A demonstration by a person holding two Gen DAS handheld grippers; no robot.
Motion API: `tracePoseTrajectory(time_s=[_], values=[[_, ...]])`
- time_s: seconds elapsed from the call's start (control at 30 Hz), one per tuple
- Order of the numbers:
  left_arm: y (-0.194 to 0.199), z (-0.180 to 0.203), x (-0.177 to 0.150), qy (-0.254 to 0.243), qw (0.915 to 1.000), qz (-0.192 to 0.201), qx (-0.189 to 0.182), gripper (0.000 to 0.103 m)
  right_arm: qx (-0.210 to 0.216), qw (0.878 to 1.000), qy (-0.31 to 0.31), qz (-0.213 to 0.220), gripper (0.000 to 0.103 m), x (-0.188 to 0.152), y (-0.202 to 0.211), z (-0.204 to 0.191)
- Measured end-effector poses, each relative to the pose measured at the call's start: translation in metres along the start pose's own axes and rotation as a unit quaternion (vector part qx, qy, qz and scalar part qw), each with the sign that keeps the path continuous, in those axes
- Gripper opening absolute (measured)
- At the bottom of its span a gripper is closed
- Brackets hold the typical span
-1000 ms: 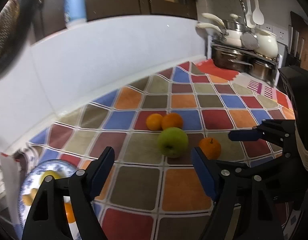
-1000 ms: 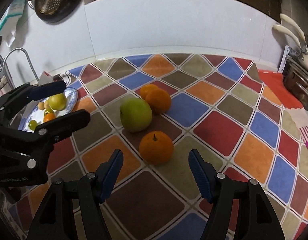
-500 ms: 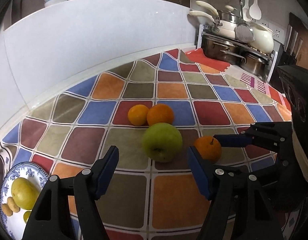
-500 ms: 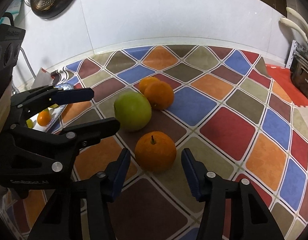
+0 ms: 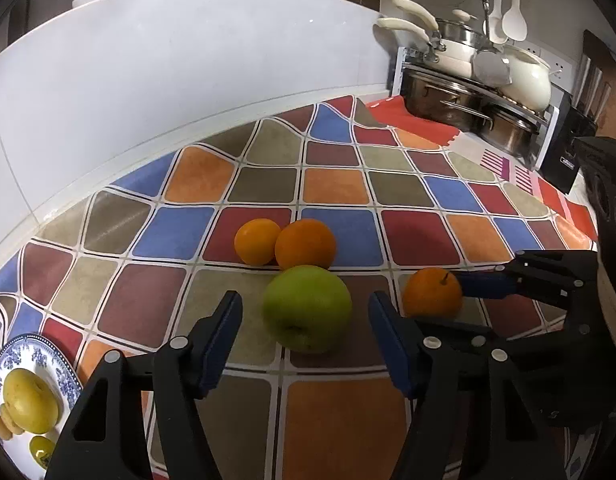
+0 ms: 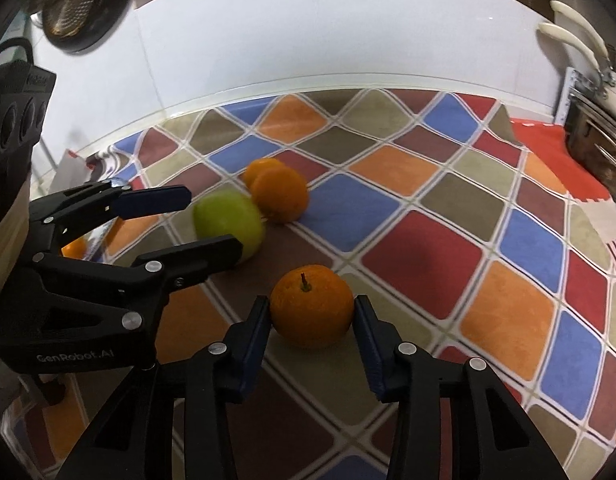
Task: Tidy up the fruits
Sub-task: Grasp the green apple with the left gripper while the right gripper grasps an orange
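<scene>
Orange with a short dark stem, the nearest orange (image 6: pixel 311 307) sits on the checkered tablecloth (image 6: pixel 420 248) between the two blue pads of the right gripper (image 6: pixel 313 322). The jaws are closing, and in the right wrist view both pads already touch the sides of the fruit, which is still on the cloth.

To the left of it, the left gripper (image 5: pixel 305 334) points at the green apple (image 5: pixel 307 307). Its jaws are also closing, but a clear gap shows on each side of the apple, so the pads do not press it; the apple lies slightly beyond the tips.

Just behind the apple, on the far side, two more oranges lie touching each other: a smaller, yellower one (image 5: pixel 257 241) on the left and a darker one (image 5: pixel 305 244) on the right, which also touches the apple.

At the near left edge of the left wrist view stands a blue-and-white plate (image 5: pixel 64 376) with a yellow fruit (image 5: pixel 30 400) and a few small pieces that I cannot identify.

Far to the right, a rack (image 5: pixel 548 120) holds steel pots (image 5: pixel 444 102) and a white pot (image 5: pixel 528 78), beside the white wall (image 5: pixel 188 80).
</scene>
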State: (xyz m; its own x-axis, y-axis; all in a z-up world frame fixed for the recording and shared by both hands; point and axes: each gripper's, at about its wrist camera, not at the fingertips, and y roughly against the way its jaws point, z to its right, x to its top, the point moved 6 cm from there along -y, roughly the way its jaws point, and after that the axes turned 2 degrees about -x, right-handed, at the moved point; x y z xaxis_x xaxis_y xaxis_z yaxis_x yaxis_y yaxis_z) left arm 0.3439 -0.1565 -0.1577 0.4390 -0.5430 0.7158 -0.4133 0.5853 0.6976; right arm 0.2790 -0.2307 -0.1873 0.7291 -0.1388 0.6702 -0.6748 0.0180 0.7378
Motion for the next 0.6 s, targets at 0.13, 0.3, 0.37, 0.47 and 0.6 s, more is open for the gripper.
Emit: tracePoseTrajectory(time_s=[0.13,0.3,0.37,0.47,0.6], values=[[-0.007,0.001,-0.002,0.000,0.9999,-0.010,-0.001,0.058,-0.011,1.000,-0.012,0.005,0.043,0.003,0.001,0.009],[-0.013,0.001,-0.004,0.005,0.9998,-0.017,0.003,0.050,-0.014,1.000,-0.012,0.005,0.043,0.006,0.001,0.012],[-0.013,0.001,-0.004,0.004,0.9998,-0.017,0.005,0.050,-0.014,1.000,-0.012,0.006,0.043,0.007,0.001,0.012],[-0.011,0.001,-0.005,0.010,0.9997,-0.018,0.008,0.049,-0.012,1.000,-0.012,0.006,0.043,0.007,0.002,0.012],[-0.004,0.001,-0.009,0.022,0.9992,-0.021,0.024,0.049,-0.010,1.000,-0.012,0.011,0.043,0.009,0.005,0.012]])
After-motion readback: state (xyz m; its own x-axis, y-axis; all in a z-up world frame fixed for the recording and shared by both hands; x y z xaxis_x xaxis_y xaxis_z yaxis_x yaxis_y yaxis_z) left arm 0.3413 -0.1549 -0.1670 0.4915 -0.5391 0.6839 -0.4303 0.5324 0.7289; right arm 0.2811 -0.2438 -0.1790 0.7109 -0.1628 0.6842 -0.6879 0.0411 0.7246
